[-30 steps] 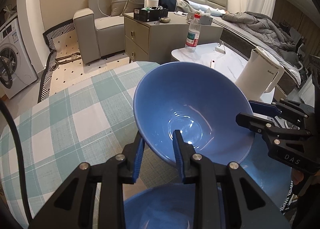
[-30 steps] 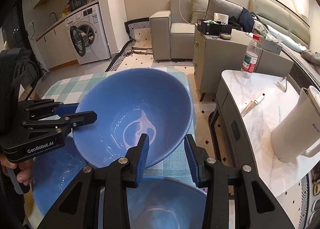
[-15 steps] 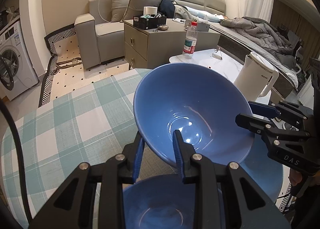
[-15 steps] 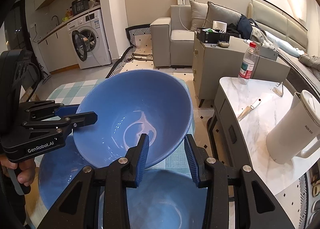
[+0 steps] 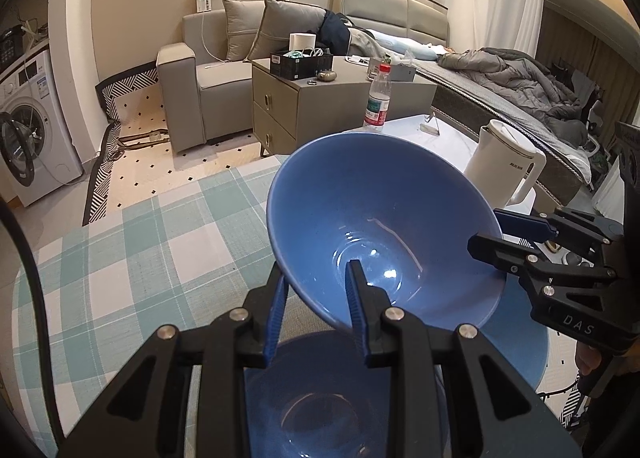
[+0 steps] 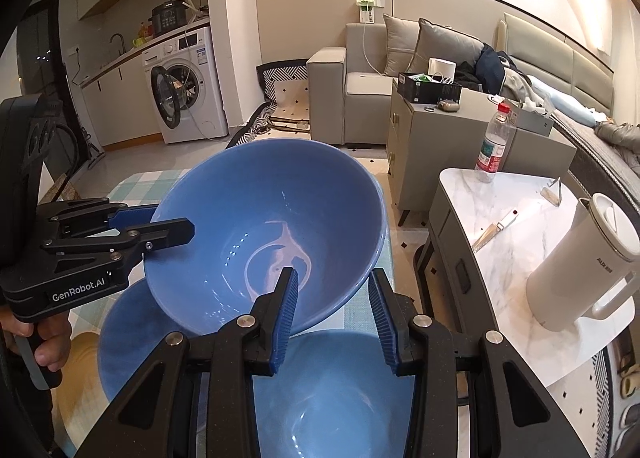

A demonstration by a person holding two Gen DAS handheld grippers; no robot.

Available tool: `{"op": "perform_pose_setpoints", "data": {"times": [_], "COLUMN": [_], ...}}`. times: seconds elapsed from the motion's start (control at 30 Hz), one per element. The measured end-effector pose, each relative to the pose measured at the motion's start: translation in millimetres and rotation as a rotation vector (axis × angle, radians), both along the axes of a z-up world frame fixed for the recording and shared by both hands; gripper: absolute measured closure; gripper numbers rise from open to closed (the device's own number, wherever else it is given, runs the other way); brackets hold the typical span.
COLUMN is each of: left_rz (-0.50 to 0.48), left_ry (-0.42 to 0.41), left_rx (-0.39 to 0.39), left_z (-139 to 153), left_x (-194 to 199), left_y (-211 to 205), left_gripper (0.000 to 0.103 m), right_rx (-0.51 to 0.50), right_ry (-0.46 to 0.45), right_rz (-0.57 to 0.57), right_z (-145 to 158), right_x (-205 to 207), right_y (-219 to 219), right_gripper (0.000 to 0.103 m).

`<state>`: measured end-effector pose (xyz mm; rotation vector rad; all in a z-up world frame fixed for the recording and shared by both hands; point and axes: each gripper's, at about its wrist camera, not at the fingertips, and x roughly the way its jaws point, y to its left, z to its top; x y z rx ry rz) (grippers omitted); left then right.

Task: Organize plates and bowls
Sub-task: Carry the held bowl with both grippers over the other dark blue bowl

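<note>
Lower bowl (image 5: pixel 316 390): mostly masked by the left tongs (image 5: pixel 316 298) frame; near rim cut by the bottom edge. Same in the right wrist view, where the right tongs (image 6: pixel 334 306) cover it.

Plate (image 6: pixel 128 342): only a crescent shows past the lifted bowl (image 6: pixel 272 234).

Hand (image 6: pixel 44 342) on the left handle: fingers only, the rest off frame.

Bottle (image 6: pixel 493 142) label: too small to read.

Checked surface (image 5: pixel 120 254): near part hidden.
</note>
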<state>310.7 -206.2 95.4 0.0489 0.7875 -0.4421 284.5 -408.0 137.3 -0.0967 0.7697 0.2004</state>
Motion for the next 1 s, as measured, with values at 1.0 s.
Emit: {"op": "perform_pose_setpoints", "data": {"times": [1.0], "left_rz": [0.027], "left_ry": [-0.061], "left_rx": [-0.026], "left_z": [20], "left_x": [-50], "left_y": [33], "left_gripper": [0.076], "right_rx": [0.014], "right_ry": [-0.087], "right_rz": [0.048], "right_z": [34], "right_x": [-66], "right_y": [34], "right_gripper": [0.064]}}
